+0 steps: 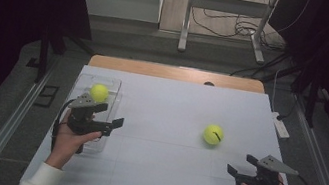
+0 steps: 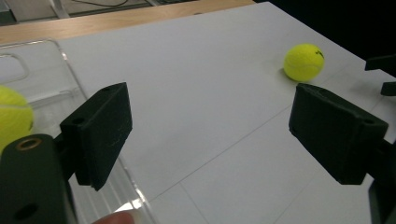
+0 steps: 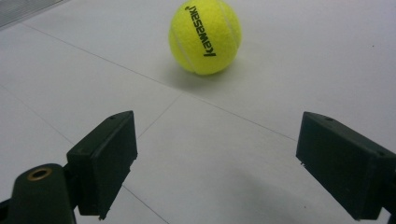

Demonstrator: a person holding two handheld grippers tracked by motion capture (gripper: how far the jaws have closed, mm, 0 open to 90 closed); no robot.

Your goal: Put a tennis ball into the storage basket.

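Observation:
One yellow tennis ball (image 1: 99, 92) lies in a clear plastic container (image 1: 84, 83) at the table's left. A second yellow ball (image 1: 213, 134), printed with black lettering (image 3: 205, 36), rests on the white table right of centre. My left gripper (image 1: 110, 115) hovers open beside the container's near right side, with nothing between its jaws (image 2: 210, 130). In the left gripper view the container ball (image 2: 14, 116) sits at the left edge and the loose ball (image 2: 304, 61) lies farther off. My right gripper (image 1: 241, 165) is open and empty (image 3: 215, 158), a short way in front of the loose ball.
The white table surface (image 1: 164, 173) has faint seam lines, and a wooden strip (image 1: 176, 72) runs along its far edge. A white power strip (image 1: 281, 126) lies off the right side. A metal stand (image 1: 224, 26) and cables are on the floor behind.

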